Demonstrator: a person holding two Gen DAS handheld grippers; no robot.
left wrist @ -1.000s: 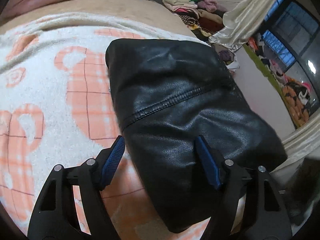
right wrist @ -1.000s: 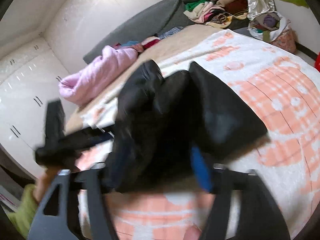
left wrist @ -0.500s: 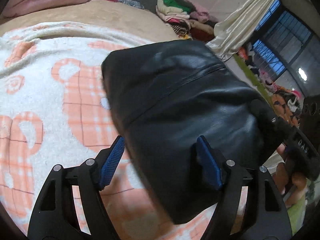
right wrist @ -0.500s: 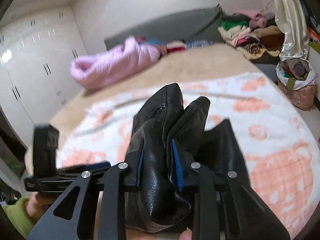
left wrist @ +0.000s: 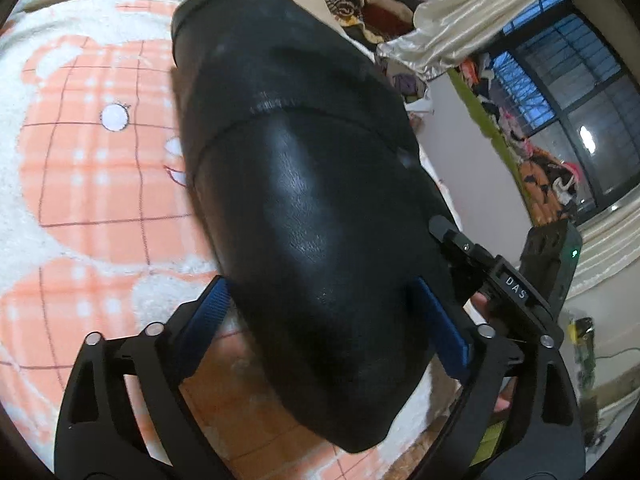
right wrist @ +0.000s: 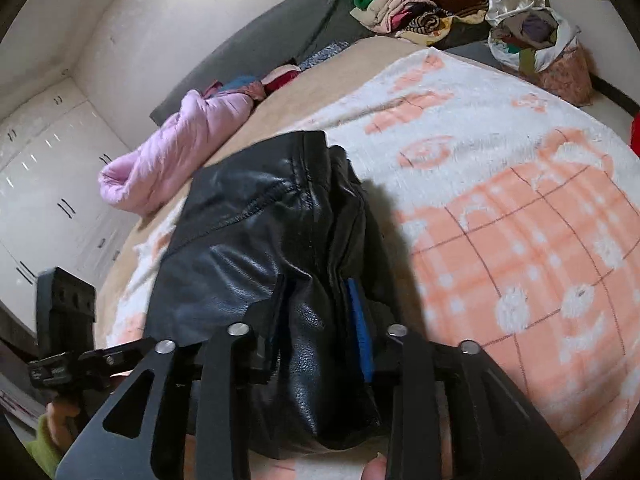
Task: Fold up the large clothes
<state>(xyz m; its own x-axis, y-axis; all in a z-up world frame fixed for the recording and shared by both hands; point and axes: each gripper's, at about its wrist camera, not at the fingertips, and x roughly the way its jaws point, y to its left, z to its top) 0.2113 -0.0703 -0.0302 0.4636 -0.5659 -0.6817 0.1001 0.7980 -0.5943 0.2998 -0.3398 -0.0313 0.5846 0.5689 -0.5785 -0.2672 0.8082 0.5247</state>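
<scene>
A black leather garment lies folded into a thick bundle on a white and orange fleece blanket. My left gripper straddles its near end. Its jaws are opening wide, and the bundle fills the gap between the blue pads. In the right wrist view the same garment shows a stitched seam and bunched folds. My right gripper pinches one upright fold between its pads as its jaws begin opening. The right gripper's body shows at the garment's right edge.
A pink puffy coat lies at the far side of the bed by a grey headboard. A pile of clothes and a stuffed bag stand beyond the bed. White wardrobe doors are on the left, and a curtain and window on the right.
My right gripper shut on a fold of the leather and sank with it toward the blanket. My left gripper spread wider and moved in, so the bundle now fills its gap.
</scene>
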